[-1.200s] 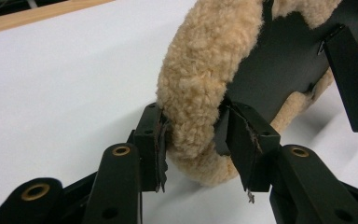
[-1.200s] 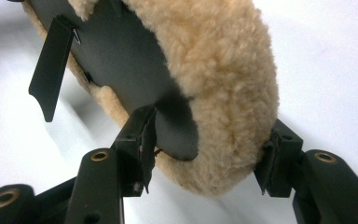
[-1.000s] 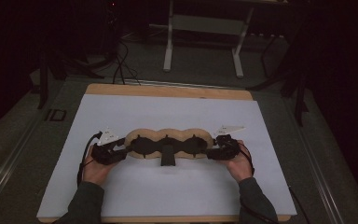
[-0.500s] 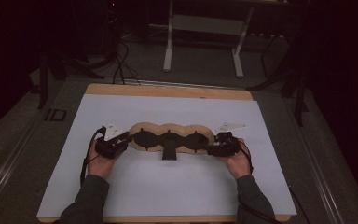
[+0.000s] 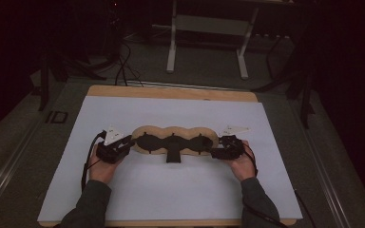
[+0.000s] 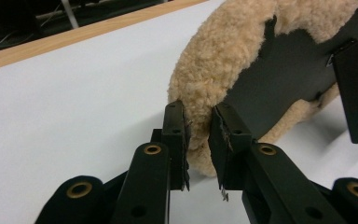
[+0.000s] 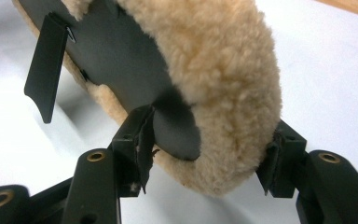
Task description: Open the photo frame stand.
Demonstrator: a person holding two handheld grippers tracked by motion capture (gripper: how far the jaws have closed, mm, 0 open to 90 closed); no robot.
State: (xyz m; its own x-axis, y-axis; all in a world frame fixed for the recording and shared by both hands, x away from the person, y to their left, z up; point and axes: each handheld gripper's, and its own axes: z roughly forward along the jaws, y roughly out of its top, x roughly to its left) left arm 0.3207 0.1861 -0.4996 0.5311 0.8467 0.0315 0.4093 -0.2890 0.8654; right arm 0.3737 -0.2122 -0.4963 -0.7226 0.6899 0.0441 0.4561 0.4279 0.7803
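A long three-lobed tan fleece pad [image 5: 173, 137] with a black backing lies crosswise over the white sheet [image 5: 171, 194]. A black strap [image 5: 173, 156] hangs from its middle. My left gripper [image 5: 128, 145] is shut on the pad's left end, and in the left gripper view its jaws [image 6: 198, 116] pinch the fleece rim [image 6: 214, 60]. My right gripper [image 5: 216, 151] holds the right end. In the right gripper view its jaws [image 7: 214, 130] stand wide around the thick pad [image 7: 214, 56], one on the black backing, one on the fleece. The pad looks slightly raised, with shadow beneath.
The white sheet covers a wooden table whose far edge [image 5: 171, 92] shows bare. Behind the table, on the dark floor, are a metal stand's legs [image 5: 206, 42] and loose cables [image 5: 123, 66]. Free sheet lies all around the pad.
Both hands and the pad have shifted a little away from the person, and the left gripper has moved slightly rightward. Both grips stay as they were.
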